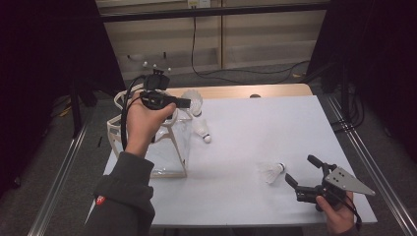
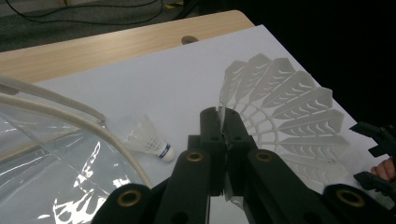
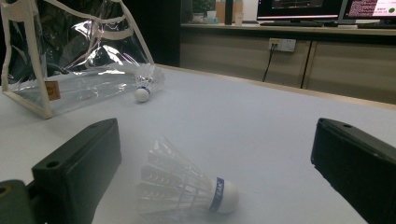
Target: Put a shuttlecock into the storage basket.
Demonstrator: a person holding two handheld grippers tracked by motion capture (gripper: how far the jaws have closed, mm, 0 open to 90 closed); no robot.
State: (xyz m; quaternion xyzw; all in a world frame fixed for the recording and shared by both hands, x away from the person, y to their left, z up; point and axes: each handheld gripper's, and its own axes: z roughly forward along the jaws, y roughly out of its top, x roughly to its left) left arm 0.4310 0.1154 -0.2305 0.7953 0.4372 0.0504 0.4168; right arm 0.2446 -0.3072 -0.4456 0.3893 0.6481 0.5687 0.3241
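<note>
Three shuttlecocks are in play, and none sits inside the clear bag (image 1: pixel 169 147) yet. Your left gripper (image 1: pixel 184 103), raised just above the bag's open top, has its jaws clamped on the skirt of the first shuttlecock (image 2: pixel 280 121). A second shuttlecock (image 1: pixel 201 130) lies on the table (image 1: pixel 246 123) just beside the bag. The third shuttlecock (image 3: pixel 187 189) lies well away from the bag, between the wide-apart jaws of your right gripper (image 1: pixel 300 169), not yet gripped.
</note>
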